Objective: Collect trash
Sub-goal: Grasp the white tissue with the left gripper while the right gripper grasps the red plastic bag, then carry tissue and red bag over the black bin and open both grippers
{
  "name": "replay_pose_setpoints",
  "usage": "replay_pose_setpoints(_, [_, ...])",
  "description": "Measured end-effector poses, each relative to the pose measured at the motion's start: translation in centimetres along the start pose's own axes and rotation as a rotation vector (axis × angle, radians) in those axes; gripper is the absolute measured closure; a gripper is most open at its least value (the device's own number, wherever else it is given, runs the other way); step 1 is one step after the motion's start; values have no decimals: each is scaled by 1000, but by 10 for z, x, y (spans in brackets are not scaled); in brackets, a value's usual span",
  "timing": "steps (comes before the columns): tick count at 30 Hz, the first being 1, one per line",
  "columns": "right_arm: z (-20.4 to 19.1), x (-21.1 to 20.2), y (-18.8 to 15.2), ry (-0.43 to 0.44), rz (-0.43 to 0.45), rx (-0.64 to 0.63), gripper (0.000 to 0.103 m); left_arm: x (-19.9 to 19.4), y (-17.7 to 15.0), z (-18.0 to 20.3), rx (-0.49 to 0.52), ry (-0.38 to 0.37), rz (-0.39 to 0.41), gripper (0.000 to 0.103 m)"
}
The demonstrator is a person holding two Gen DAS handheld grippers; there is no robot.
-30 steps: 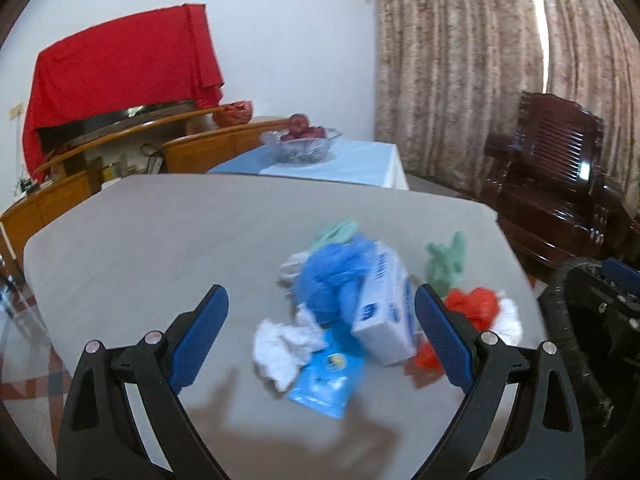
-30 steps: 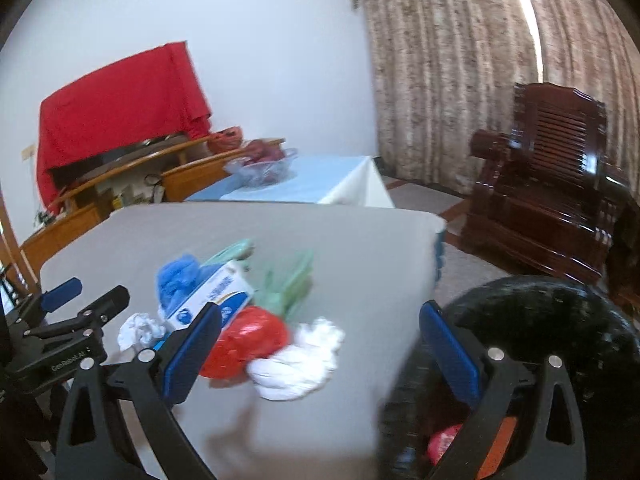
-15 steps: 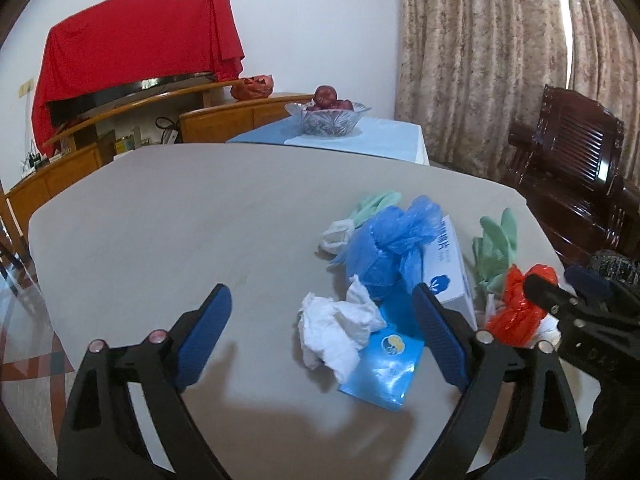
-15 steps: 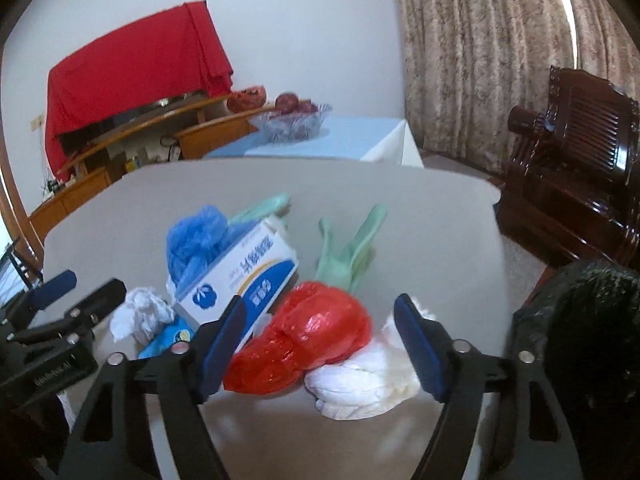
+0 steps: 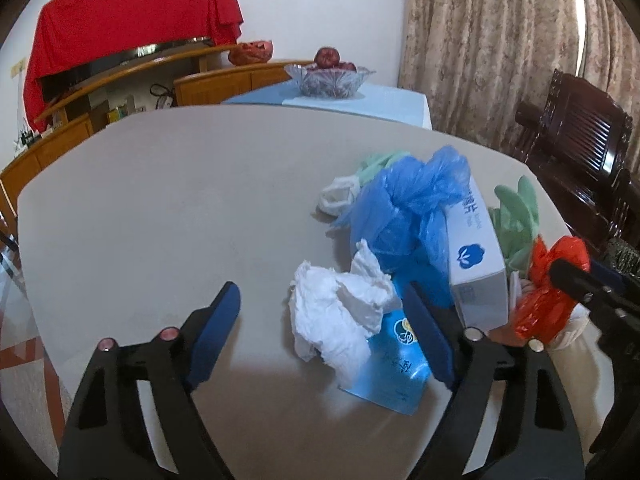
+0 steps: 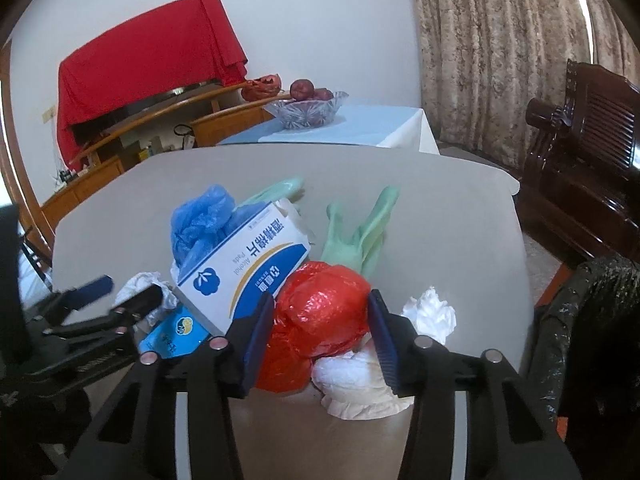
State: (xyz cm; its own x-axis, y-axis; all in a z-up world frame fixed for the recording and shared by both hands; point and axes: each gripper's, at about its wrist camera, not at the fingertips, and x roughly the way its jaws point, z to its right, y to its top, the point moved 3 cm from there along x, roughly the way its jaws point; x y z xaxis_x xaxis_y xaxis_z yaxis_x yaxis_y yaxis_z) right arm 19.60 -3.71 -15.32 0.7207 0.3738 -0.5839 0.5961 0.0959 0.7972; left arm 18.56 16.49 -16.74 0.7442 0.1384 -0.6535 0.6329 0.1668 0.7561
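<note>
- The left gripper [image 5: 324,334] is held low over the table, its blue-padded jaws spread wide with nothing clamped between them.
- The right gripper [image 6: 320,330] is set much narrower, its blue pads [image 6: 256,334] pressed against both sides of the red plastic bag [image 6: 320,316].
- The two grippers are held close together, side by side.

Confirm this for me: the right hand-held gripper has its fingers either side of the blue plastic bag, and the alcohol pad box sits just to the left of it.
Not quite. In the right wrist view, the right hand-held gripper has its fingers either side of the red plastic bag, not the blue one. The rest holds: the alcohol pad box sits just to the left of it.
</note>
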Motion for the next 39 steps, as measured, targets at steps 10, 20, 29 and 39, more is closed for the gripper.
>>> replay_pose_setpoints(10, [1, -2, 6, 16, 18, -8, 56, 16, -7, 0, -32, -58, -58, 77])
replay_pose_setpoints(20, [-3, -25, 25, 46, 86, -16, 56, -35, 21, 4, -36, -43, 95, 85])
replay_pose_setpoints(29, [0, -54, 45, 52, 156, -16, 56, -74, 45, 40, 1, -101, 169, 85])
replay_pose_setpoints(39, [27, -84, 55, 22, 204, 15, 56, -94, 51, 79, 44, -157, 201, 85])
